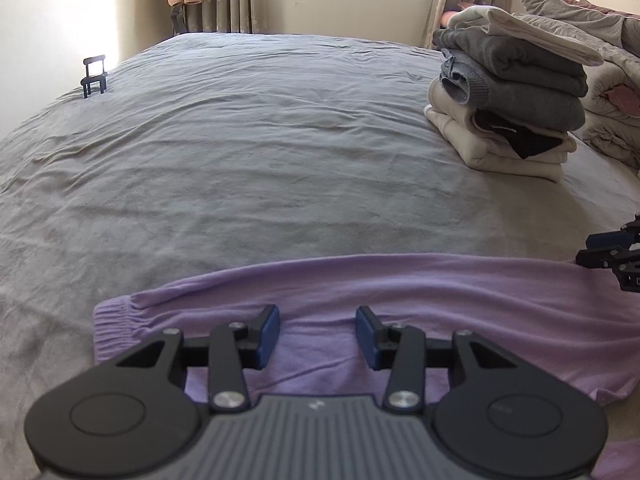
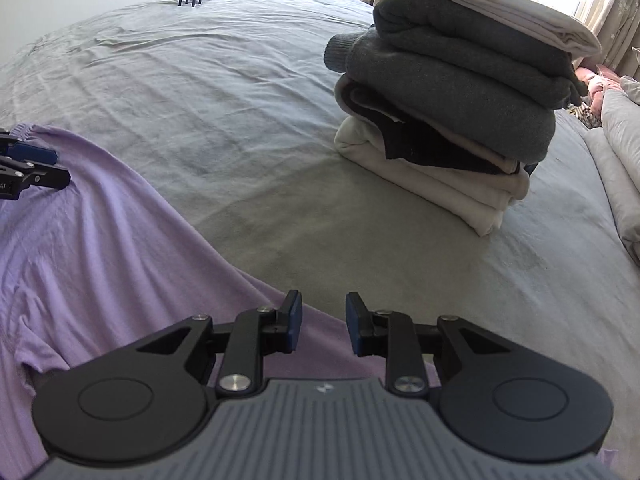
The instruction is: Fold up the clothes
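A lilac garment lies spread on the grey bed sheet, its elastic cuff at the left. My left gripper is open and empty, hovering just above the lilac cloth. My right gripper is open and empty over the garment's near edge, where it meets the sheet. The right gripper also shows at the right edge of the left wrist view. The left gripper shows at the left edge of the right wrist view.
A stack of folded clothes, grey and cream, stands on the bed at the right, also in the right wrist view. A small black chair-shaped stand sits at the far left edge. Rumpled bedding lies beyond the stack.
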Demonstrator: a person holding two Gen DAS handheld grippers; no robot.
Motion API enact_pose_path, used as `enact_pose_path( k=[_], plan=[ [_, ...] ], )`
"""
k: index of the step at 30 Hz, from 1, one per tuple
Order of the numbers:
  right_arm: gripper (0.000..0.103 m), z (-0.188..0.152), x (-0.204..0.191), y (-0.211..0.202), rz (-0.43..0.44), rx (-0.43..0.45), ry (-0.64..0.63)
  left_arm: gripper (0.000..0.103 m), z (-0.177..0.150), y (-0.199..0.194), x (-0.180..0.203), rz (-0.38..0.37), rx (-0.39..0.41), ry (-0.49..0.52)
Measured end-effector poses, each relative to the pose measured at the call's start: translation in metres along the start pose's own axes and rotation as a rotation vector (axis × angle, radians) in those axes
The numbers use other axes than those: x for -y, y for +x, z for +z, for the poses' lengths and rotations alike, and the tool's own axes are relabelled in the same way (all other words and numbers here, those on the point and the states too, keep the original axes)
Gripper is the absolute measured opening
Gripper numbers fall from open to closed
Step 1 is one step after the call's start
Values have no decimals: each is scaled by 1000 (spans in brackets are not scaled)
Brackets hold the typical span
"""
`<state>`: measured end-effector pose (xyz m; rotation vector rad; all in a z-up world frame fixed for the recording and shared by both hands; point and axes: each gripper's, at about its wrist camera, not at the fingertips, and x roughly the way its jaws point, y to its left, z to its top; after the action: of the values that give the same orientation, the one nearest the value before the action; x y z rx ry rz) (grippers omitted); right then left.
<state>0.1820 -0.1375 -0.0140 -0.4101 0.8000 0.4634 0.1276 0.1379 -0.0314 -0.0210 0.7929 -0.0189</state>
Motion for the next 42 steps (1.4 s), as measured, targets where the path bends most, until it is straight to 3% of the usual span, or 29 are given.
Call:
enact_pose_path(
  k=[9, 11, 13, 14, 19, 22, 26, 29, 33, 42],
  plan=[
    [28, 1, -11, 10, 69, -71, -116, 45, 0, 2, 2, 7, -2, 13],
    [19, 1, -14, 13, 88, -86, -124, 45, 0, 2, 2, 7, -2, 14],
    [3, 2, -20, 12, 79, -81, -146, 46, 0, 2, 2, 6, -1, 12],
    [2, 2, -23, 11, 75, -78, -157, 46, 0, 2, 1, 5, 0, 9],
    [1, 4, -13, 3, -74, 69, -36, 46, 0, 1, -1, 11, 2, -1],
    [1, 2, -12, 15, -148, 72, -18, 46, 0, 3, -3, 16, 3, -2],
    [1, -1, -13, 23, -154, 55, -8, 47, 1, 3, -4, 21, 5, -8],
    [10, -1, -2, 10, -140, 80, 69, 47, 2, 1, -9, 22, 6, -28],
    [35, -12, 17, -9, -179, 74, 85, 47, 3, -1, -11, 23, 4, -42],
    [35, -57, 59, -33, -258, 21, 165, 49, 2, -5, -2, 15, -3, -13]
  ],
)
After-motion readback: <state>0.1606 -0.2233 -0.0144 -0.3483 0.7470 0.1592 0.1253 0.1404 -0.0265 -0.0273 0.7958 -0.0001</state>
